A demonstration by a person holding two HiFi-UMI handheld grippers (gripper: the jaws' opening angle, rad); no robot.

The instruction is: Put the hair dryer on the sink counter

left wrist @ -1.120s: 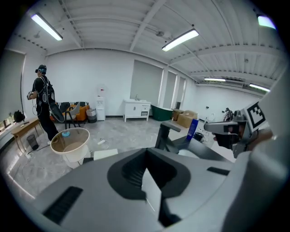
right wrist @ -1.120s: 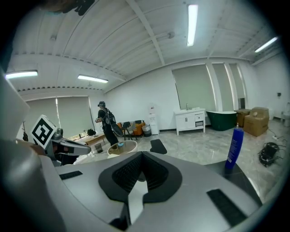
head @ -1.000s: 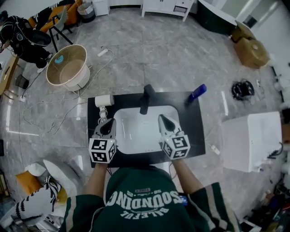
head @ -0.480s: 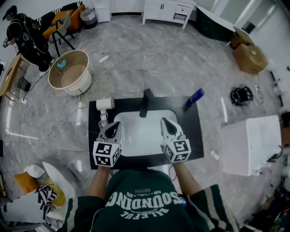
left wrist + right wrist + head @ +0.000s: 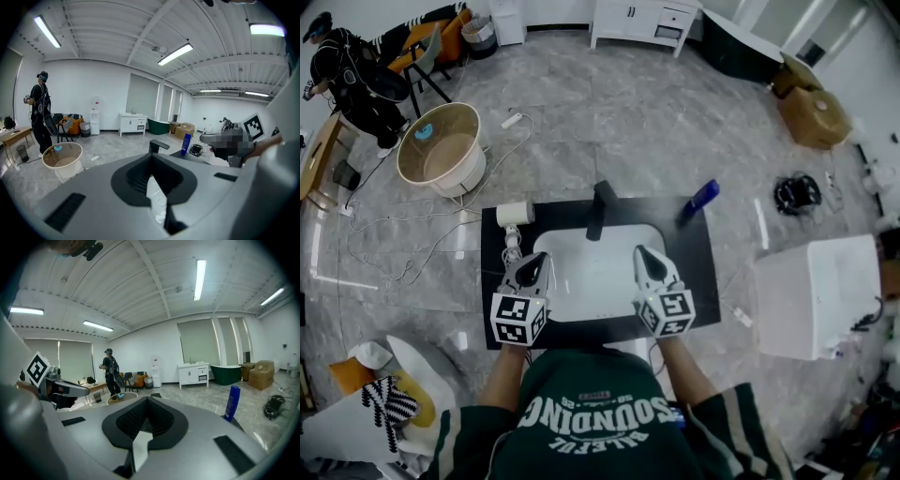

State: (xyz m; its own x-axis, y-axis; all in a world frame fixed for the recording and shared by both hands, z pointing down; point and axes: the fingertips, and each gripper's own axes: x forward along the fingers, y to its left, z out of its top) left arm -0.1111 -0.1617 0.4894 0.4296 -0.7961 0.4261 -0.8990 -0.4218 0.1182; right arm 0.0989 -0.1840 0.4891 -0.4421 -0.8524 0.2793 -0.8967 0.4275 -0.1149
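Hair dryer (image 5: 515,214) unmoved on counter (image 5: 698,272); left gripper (image 5: 534,259), closed, edged right.

person's torso (image 5: 600,417) cut off below, hair dryer (image 5: 515,214) cord untraceable

The head camera sits high over the person (image 5: 591,412) and looks almost straight down at the counter (image 5: 698,281), from quite near. The camera on the left gripper (image 5: 532,263) sits low at the near left and looks out across the room, away from the person. The one on the right gripper (image 5: 646,257) does the same from the near right. All three see the bottle (image 5: 699,201) at the far right and the tub (image 5: 441,148) at the far left.
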